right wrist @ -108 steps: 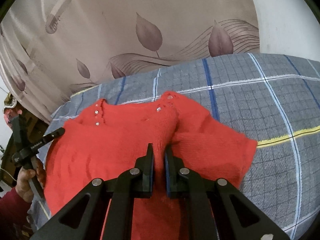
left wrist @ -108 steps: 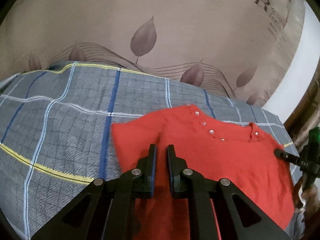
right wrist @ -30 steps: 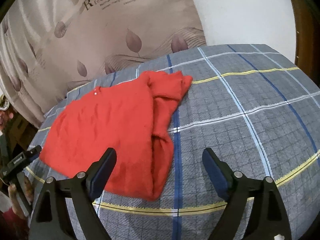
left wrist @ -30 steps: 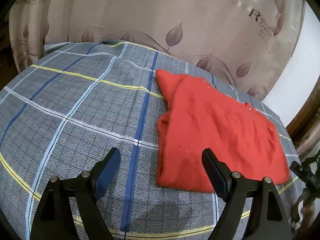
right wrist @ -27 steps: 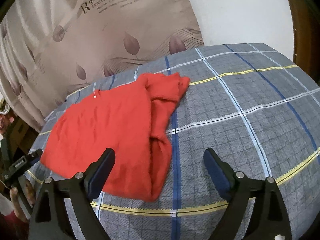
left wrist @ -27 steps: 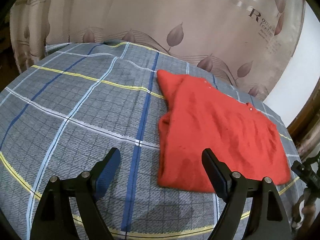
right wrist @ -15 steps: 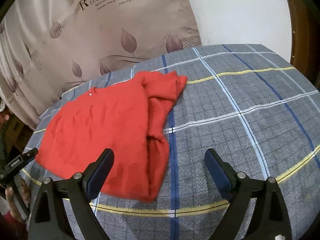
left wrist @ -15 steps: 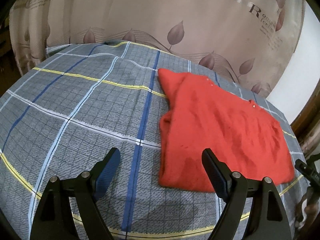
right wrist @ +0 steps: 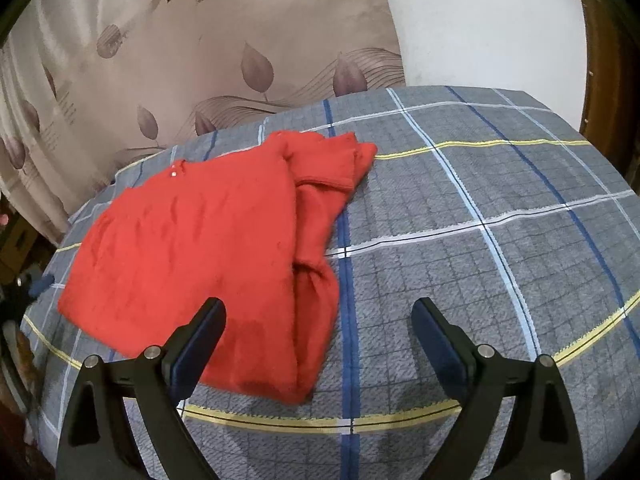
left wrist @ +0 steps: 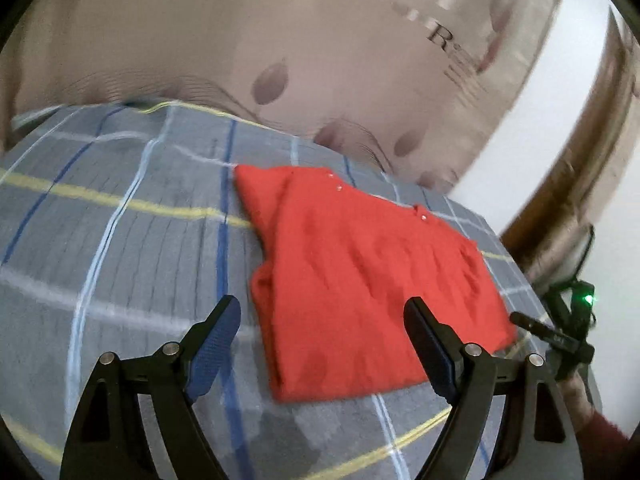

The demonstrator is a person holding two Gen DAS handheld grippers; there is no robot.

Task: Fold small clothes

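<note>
red knit sweater (left wrist: 360, 272) (right wrist: 192, 240) lying flat on the plaid bed cover (right wrist: 460, 248), folded lengthwise into a rough rectangle; one sleeve tucked in, showing as a doubled layer along the long edge; small pearl-like beads sitting at the neckline, far end; surface lightly wrinkled, nothing gripping it
</note>
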